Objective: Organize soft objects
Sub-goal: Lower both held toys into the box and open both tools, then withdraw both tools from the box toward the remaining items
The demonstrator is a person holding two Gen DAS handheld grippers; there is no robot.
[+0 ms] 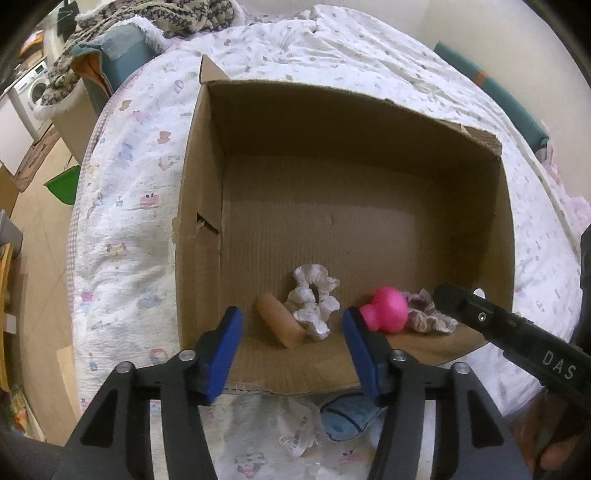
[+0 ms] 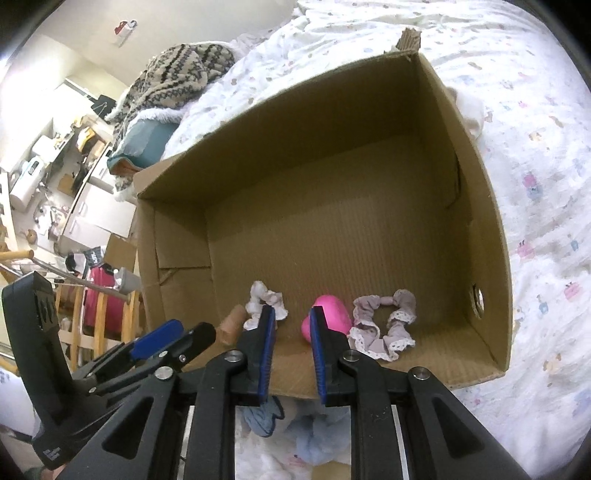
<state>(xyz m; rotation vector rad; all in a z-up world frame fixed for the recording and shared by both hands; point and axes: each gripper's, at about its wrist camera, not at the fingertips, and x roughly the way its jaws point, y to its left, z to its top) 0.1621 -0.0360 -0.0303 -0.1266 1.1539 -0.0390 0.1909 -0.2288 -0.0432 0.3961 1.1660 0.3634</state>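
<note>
An open cardboard box stands on the bed. Near its front wall lie a tan sausage-shaped toy, a white scrunchie, a pink squishy toy and a mauve lace-edged scrunchie. My left gripper is open and empty over the front wall. My right gripper is open, narrower, empty, above the front wall by the pink toy. A blue soft item lies on the bed below both grippers.
The bed has a white printed quilt. A patterned knit blanket lies at the far end. Crumpled clear plastic lies by the blue item. Floor and furniture are to the left.
</note>
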